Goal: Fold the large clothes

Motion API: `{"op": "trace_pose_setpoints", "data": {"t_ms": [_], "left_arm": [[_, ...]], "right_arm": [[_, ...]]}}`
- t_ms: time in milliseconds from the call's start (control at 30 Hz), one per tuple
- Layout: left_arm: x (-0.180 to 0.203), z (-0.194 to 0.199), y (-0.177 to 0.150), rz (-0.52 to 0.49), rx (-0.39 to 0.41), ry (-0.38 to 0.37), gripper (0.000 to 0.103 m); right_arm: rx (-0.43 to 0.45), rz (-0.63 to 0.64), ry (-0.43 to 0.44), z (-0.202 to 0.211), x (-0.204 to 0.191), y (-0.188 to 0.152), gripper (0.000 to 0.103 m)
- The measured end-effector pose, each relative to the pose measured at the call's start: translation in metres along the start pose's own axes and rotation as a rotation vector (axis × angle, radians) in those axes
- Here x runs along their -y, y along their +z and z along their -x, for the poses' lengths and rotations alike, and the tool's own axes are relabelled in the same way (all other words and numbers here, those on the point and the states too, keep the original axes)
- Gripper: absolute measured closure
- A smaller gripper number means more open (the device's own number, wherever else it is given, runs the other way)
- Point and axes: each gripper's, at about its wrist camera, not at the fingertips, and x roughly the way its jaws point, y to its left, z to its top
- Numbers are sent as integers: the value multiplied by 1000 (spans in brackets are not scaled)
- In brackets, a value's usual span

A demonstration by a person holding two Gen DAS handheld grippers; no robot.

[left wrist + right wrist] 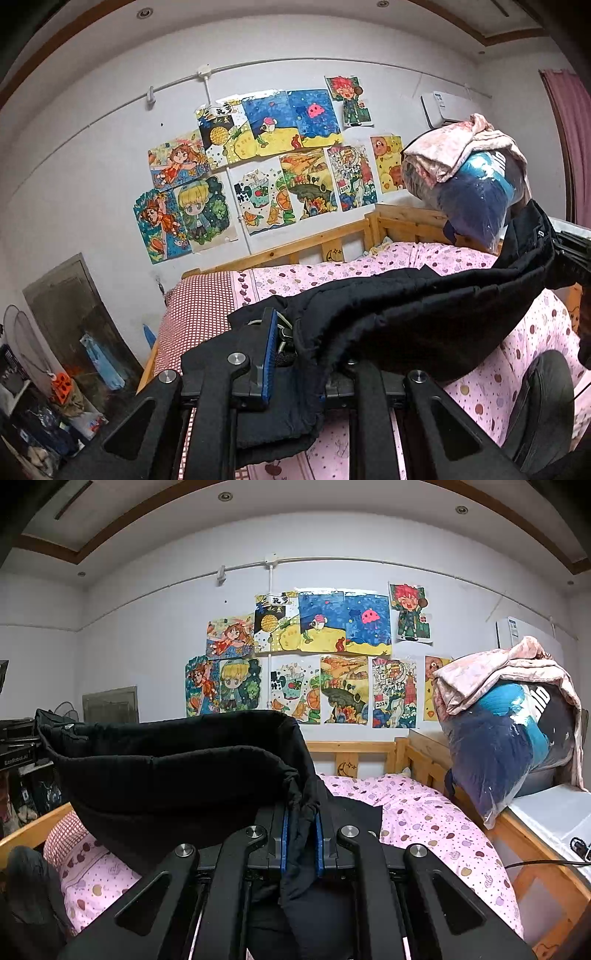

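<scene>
Pink dotted bed [436,823] serves as landmark; above it hangs the black garment [406,306], stretched between both tools and clear of the sheet along most of its span. Left gripper [295,354], near the bed's checked end, is clenched on one garment edge; right gripper [301,834], over the bed's middle, is clamped on a bunched hem. Judged step: lifting and spreading before a fold. To do it well, keep both grips level, draw the cloth taut, and lower it flat onto the bed.

Kid's bedroom: bed [424,819], wall drawings [325,657]
</scene>
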Motion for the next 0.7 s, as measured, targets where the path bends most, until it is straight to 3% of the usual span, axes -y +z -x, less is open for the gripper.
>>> {"op": "trace_pose_setpoints", "data": {"t_ms": [400, 700], "left_arm": [[-6, -16, 6, 21, -8, -15, 86], [-19, -55, 24, 50, -49, -17, 86]], "right_arm": [[4, 27, -11, -27, -2, 9, 93], [-5, 50, -11, -69, 4, 26, 93]]}}
